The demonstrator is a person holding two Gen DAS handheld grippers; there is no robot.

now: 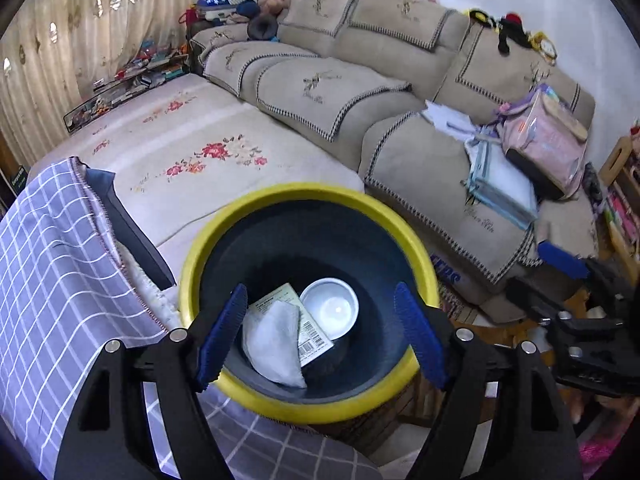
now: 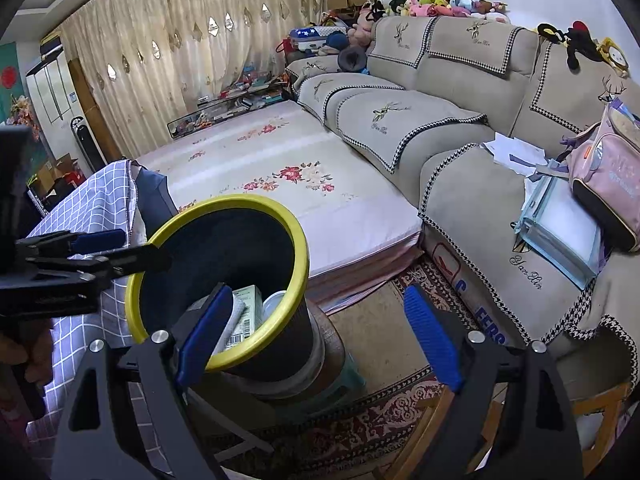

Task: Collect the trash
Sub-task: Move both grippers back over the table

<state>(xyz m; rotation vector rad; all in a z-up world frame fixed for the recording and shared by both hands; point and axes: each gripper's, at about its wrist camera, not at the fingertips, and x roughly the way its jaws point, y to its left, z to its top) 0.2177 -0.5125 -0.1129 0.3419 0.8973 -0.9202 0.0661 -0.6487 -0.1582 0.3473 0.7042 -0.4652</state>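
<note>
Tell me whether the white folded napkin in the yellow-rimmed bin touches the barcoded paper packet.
Touching. In the left wrist view, the white folded napkin lies over the barcoded paper packet inside the yellow-rimmed bin, covering its left part with no gap.

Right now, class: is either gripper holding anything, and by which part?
Nothing is held. The left gripper and right gripper are both open, above the bin.

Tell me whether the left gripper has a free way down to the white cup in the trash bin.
Probably yes: the left gripper is open above the yellow-rimmed bin, and the white cup lies uncovered beside the tissue.
</note>
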